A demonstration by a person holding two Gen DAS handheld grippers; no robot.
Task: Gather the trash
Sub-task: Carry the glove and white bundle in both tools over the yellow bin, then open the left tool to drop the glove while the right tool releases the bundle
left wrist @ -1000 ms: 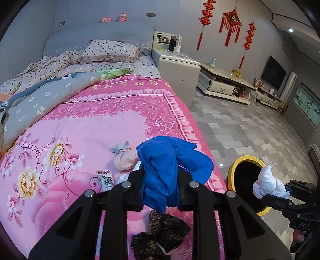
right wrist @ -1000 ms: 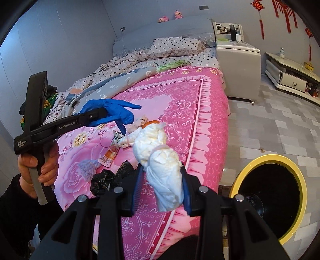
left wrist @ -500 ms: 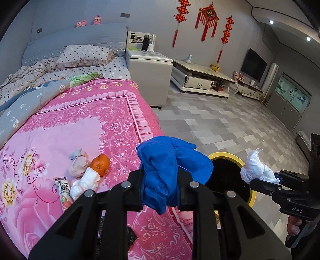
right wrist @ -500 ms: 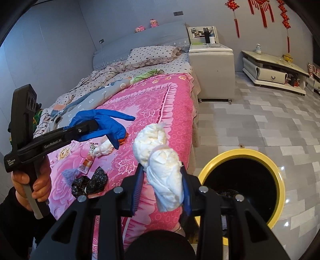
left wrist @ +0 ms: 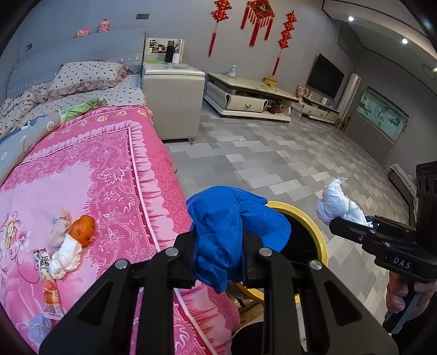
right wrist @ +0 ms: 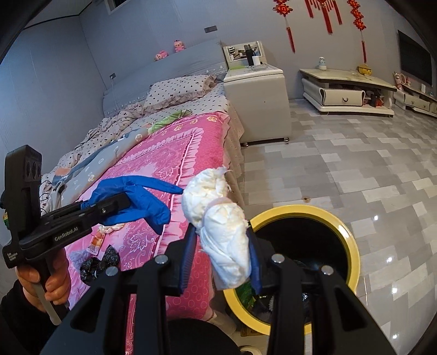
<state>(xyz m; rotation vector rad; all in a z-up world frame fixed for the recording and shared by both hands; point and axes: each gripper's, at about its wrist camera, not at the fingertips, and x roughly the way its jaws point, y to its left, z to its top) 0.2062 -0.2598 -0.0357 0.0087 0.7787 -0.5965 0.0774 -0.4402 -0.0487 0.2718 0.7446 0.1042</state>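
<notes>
Right wrist view: right gripper (right wrist: 222, 247) clamps a crumpled white tissue wad (right wrist: 218, 232) beside the yellow-rimmed black bin (right wrist: 352, 245). Left gripper (left wrist: 220, 255) pinches a crumpled blue rubber glove (left wrist: 229, 229). Advise centring each over the opening before release.

**Room and Background Conditions**

The walls (left wrist: 177, 24) were plain grey. The floor (left wrist: 273, 163) was laid in glossy grey and white tiles. A bed with a pink floral bedspread (left wrist: 90, 174) and a polka-dot pillow (left wrist: 84, 76) stood against a grey padded headboard (right wrist: 174, 71). A cream bedside cabinet (left wrist: 172, 101) stood beside it. Red Chinese knot ornaments (left wrist: 256, 19) hung above a low cream TV console (left wrist: 245, 95). Recessed ceiling lights (left wrist: 350, 18) were lit.
</notes>
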